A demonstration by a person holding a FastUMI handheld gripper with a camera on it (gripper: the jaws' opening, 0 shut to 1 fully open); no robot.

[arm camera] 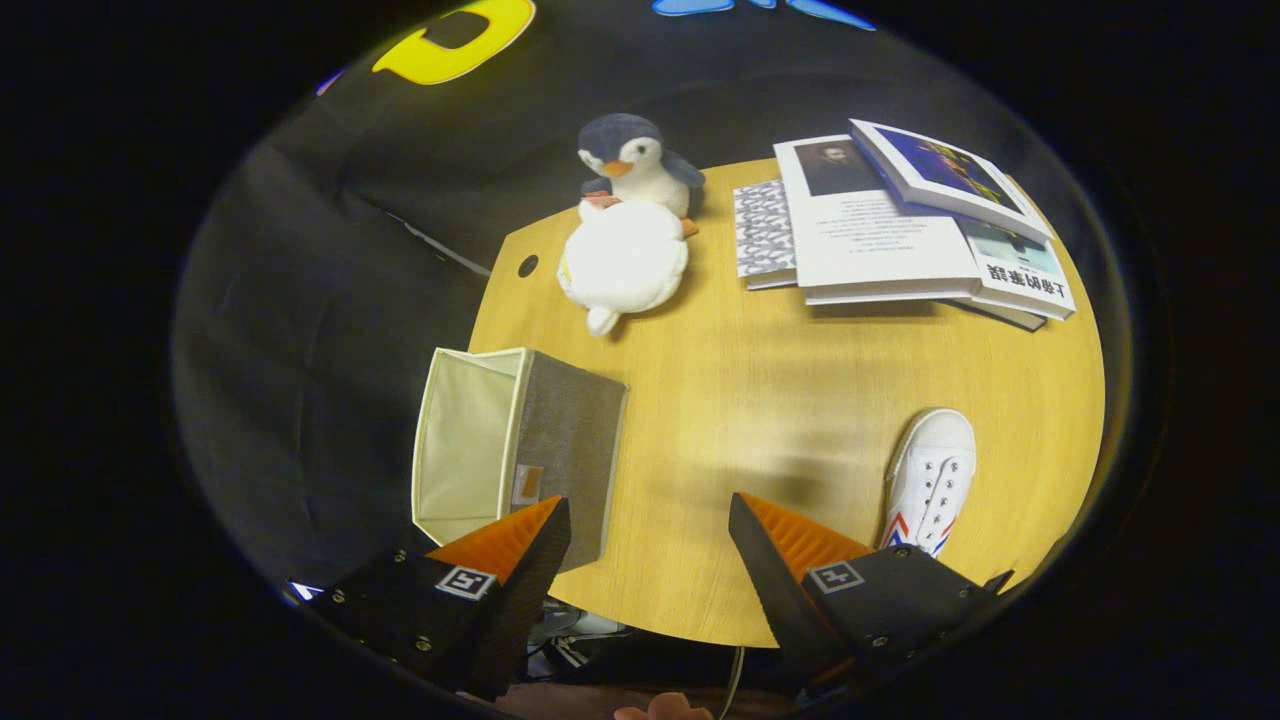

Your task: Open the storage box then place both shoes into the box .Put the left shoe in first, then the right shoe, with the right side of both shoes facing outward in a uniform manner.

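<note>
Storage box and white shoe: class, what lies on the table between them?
Gripper view: bare wooden table lies between the storage box and the white shoe; the open gripper hovers over that gap.

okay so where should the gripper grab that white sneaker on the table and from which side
Grip the white canvas sneaker across its collar, coming down from above. It lies upright on the round wooden table, toe pointing away, just beyond the right finger, so its narrow width should fit between the jaws. The gripper is open, holding nothing.

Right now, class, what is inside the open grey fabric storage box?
The grey fabric storage box shows only its cream lining; its lower part hides behind a finger of the open gripper.
</note>
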